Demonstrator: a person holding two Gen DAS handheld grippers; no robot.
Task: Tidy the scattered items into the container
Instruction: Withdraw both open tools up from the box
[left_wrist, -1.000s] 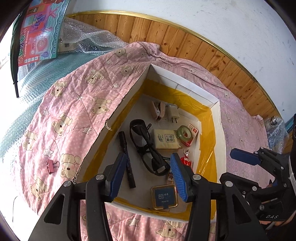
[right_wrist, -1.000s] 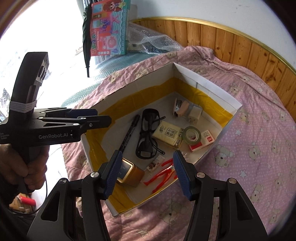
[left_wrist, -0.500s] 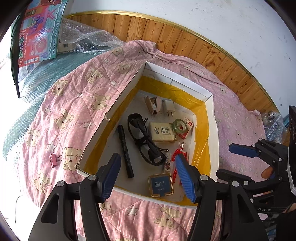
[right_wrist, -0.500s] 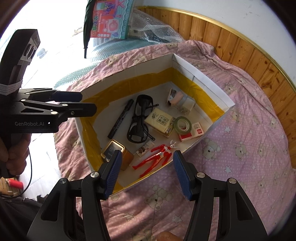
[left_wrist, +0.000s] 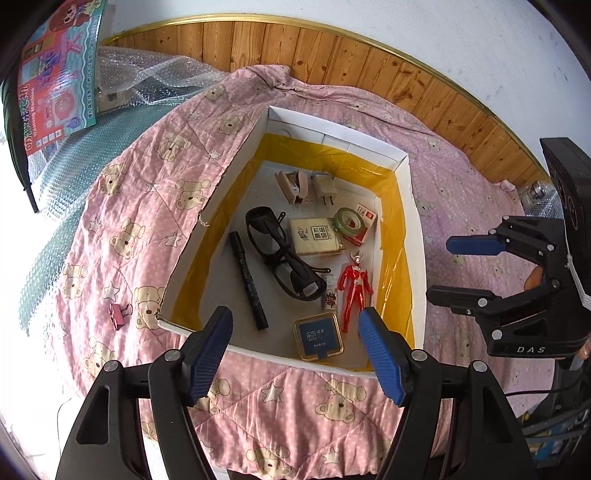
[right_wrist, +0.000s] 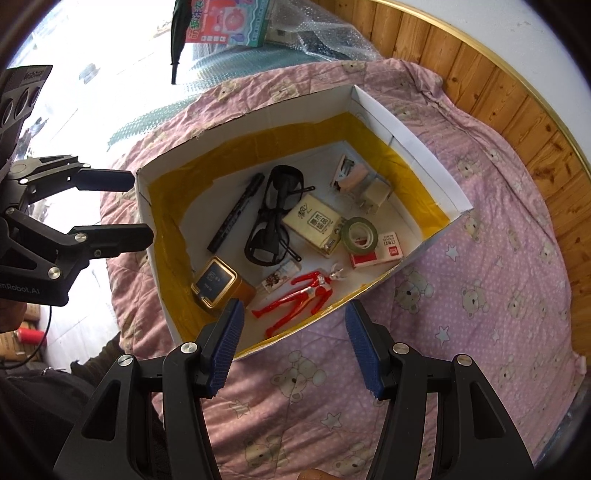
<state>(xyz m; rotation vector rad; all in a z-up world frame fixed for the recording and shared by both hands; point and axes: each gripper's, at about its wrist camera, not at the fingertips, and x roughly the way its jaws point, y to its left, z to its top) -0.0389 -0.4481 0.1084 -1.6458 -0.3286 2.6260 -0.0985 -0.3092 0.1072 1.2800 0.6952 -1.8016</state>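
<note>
— Bedding first: what are you over?

— Pink quilt (left_wrist: 122, 206) printed with bears and stars, spread on a bed; wood panelling (left_wrist: 332, 62) with a gold trim runs behind it under a white wall, and bubble wrap (left_wrist: 147, 77) lies at the far end.

— And the container?

— White cardboard box (left_wrist: 415, 229), open-topped, inner walls lined with yellow tape, sitting on the quilt in front of both my grippers. In the left wrist view its long axis runs away from me, narrowing toward the panelling.

— What's in it?

— Black pen (left_wrist: 248, 280), black glasses (left_wrist: 284, 258) and red figure (left_wrist: 354, 288) all lie lengthwise, the figure's head pointing to the far wall. Tape roll (left_wrist: 349, 220), tan packet (left_wrist: 313, 236), gold-rimmed tin (left_wrist: 318, 336) too.

— Anything outside?

— Pink binder clip (left_wrist: 119, 314) on the quilt, left of the box.

— Your jaws?

— My left gripper (left_wrist: 295, 354) and right gripper (right_wrist: 295, 347) both have jaws spread, holding nothing, at the box's near edge.
</note>
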